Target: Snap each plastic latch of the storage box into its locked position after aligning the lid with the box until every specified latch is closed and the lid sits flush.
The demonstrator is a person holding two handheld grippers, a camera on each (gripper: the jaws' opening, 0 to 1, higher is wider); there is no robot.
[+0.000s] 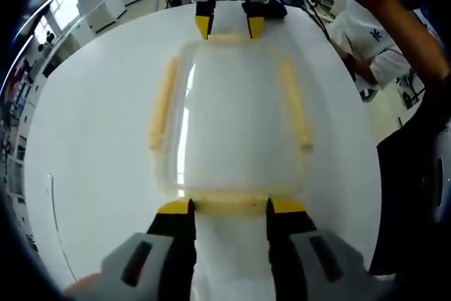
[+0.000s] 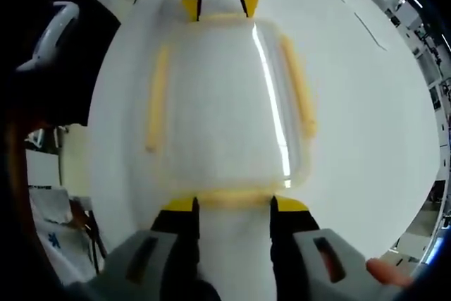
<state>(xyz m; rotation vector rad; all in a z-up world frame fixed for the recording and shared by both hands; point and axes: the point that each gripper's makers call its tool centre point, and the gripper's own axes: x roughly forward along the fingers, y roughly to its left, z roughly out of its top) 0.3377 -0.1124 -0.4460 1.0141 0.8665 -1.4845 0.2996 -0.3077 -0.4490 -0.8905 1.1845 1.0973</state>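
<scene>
A clear plastic storage box [image 1: 232, 118] with its see-through lid on rests on a white round table [image 1: 91, 139]. Pale yellow latches run along its long sides [image 1: 163, 103] [image 1: 296, 103], and one sits at each short end. My left gripper [image 1: 231, 206] is open, its yellow tips on either side of the near end latch [image 1: 229, 204]. The right gripper [image 1: 229, 26] stands open at the far end latch. In the right gripper view the box [image 2: 225, 103] lies lengthwise, my right gripper [image 2: 235, 204] straddles its end latch [image 2: 232, 197], and the left gripper [image 2: 220, 5] is opposite.
A person in white clothing [image 1: 366, 40] stands beyond the table's right edge, with an arm reaching over. Windows and furniture lie past the table's left rim [image 1: 42, 40]. A white curved object [image 2: 53, 33] is off the table's edge.
</scene>
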